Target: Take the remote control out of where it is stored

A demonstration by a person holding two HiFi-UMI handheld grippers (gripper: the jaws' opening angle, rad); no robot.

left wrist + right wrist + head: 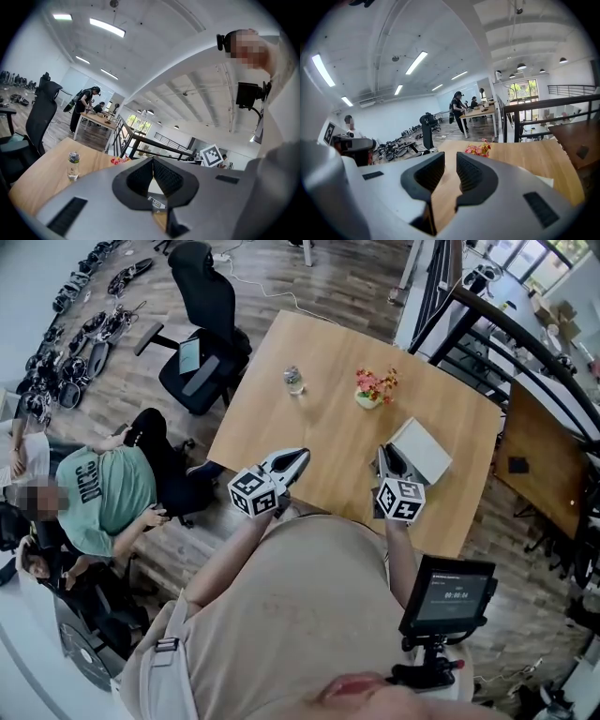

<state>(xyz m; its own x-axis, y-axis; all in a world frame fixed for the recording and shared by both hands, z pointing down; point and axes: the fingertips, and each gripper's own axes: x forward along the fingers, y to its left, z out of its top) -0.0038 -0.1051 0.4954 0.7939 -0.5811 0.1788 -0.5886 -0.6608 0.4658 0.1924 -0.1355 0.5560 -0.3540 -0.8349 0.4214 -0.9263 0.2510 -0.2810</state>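
Tabletop scene, head view, clock hours read from the centre of the wooden table (328,432) with 12 at the frame's top; white box (422,448) lies closed on the wood at 3 to 4 o'clock, turned at an angle to the table edges; remote control itself shows in no view. Left gripper (298,457) hangs over the near edge at 8 o'clock; in the left gripper view its (153,160) jaws meet at the tips and grasp nothing. Right gripper (384,457) sits at 5 o'clock, just beside the box's near corner; in the right gripper view its (450,157) jaws are drawn in to a narrow slit, bare wood between them, nothing gripped. Small pot of pink flowers (375,387) stands at 12 to 1 o'clock; clear bottle (294,380) upright at 10 o'clock, well apart from both tools. Black office chair (202,324) stands off the table's 10 o'clock corner.
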